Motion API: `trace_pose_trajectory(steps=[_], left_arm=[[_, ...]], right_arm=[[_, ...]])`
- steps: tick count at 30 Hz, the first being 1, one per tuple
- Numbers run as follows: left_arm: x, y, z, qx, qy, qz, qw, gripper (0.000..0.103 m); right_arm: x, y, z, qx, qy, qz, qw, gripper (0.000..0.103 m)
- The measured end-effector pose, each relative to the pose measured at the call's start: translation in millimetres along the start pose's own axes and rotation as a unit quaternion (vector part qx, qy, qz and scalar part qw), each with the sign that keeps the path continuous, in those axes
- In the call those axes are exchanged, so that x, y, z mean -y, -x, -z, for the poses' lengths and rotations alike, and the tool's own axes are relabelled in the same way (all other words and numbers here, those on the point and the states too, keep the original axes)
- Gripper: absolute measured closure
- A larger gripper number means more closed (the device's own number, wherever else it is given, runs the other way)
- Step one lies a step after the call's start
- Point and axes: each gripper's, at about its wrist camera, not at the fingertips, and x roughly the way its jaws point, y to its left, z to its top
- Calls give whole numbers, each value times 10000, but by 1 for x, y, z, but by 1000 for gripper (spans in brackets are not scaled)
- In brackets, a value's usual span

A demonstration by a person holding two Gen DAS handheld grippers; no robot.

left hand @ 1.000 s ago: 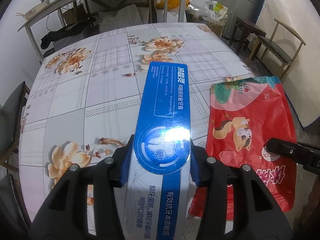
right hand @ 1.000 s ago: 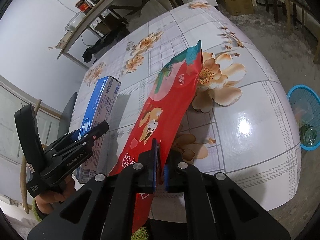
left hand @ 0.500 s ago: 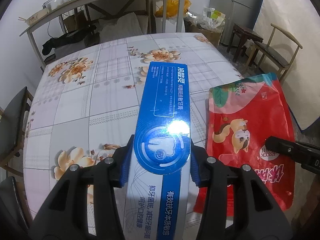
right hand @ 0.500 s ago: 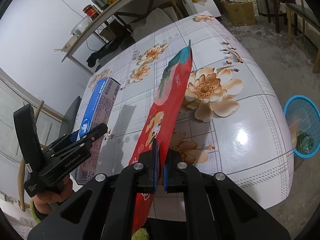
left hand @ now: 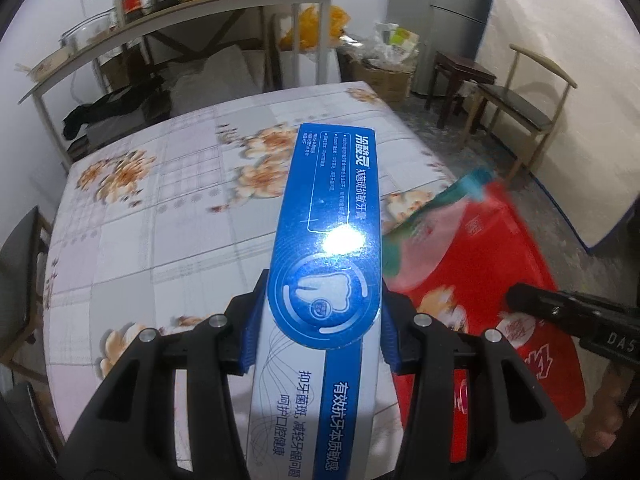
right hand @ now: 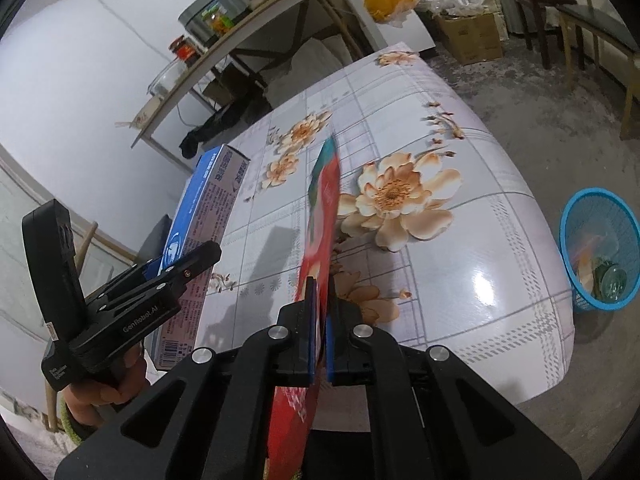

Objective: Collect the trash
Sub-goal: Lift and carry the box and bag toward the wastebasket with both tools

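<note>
My left gripper is shut on a long blue toothpaste box and holds it above the flowered table. My right gripper is shut on a red snack bag, held edge-on above the table. The bag also shows in the left wrist view, with the right gripper at its right side. The box and the left gripper show at the left of the right wrist view.
A blue mesh waste basket with some trash stands on the floor right of the table. A shelf table with jars is behind. Chairs and a stool stand at the right; a cardboard box is further back.
Both grippers have risen with their loads. The red bag has lifted off the table and turned edge-on; the toothpaste box sits higher above the table.
</note>
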Motion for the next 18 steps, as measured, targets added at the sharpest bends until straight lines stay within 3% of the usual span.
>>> trace_pose_trajectory(steps=[10, 15, 18], left_arm=[[79, -13, -37, -47, -537, 635, 9965, 58], [128, -24, -50, -161, -810, 1010, 9915, 58], [162, -33, -61, -266, -1023, 1244, 9866, 58]], right_arm=[[68, 54, -3, 732, -773, -70, 9943, 100], [118, 96, 2, 1246, -1297, 135, 9836, 100], [157, 128, 8, 1658, -1658, 451, 9711, 100]])
